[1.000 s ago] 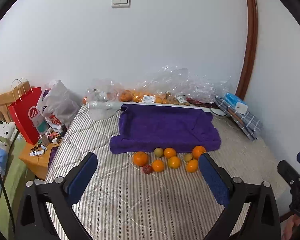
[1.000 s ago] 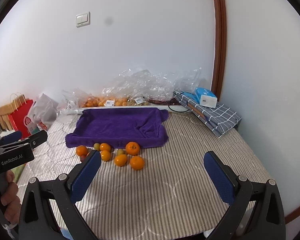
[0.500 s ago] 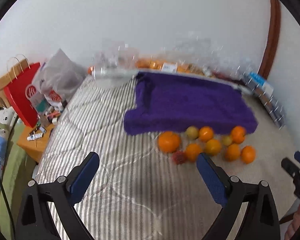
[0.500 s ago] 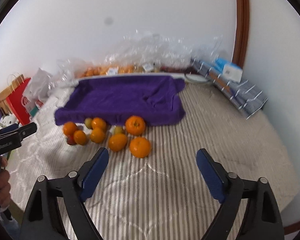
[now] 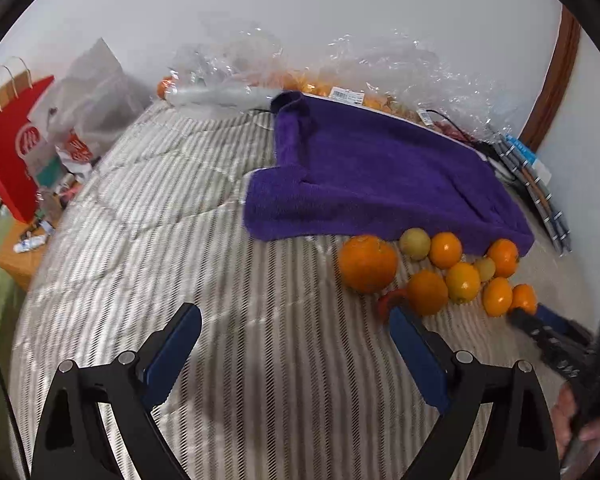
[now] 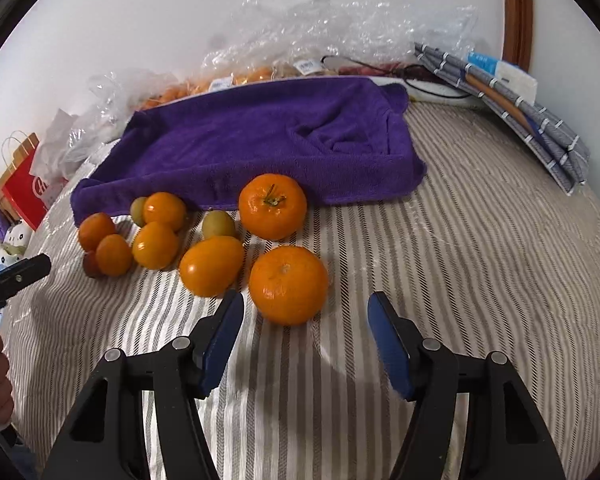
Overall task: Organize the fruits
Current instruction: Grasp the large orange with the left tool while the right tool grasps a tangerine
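Several oranges and small yellow-green fruits lie in a cluster on the striped bedspread, just in front of a purple towel (image 5: 380,172) (image 6: 268,140). My right gripper (image 6: 306,316) is open and empty, low over the bed, with the nearest big orange (image 6: 288,290) just beyond its fingertips. Another stemmed orange (image 6: 273,206) sits behind it. My left gripper (image 5: 294,320) is open and empty, left of the cluster; its right finger is close to a small red fruit (image 5: 390,304) and an orange (image 5: 427,293). The largest orange (image 5: 367,258) on that side lies further ahead.
Clear plastic bags (image 6: 340,28) holding more fruit lie along the wall behind the towel. A folded checked cloth with a blue box (image 6: 512,92) lies at the right. A red paper bag (image 5: 12,148) and a bedside table stand off the bed's left edge.
Both grippers have moved forward and down toward the fruit cluster. The right gripper's jaws have narrowed somewhat. The fruits have not moved.
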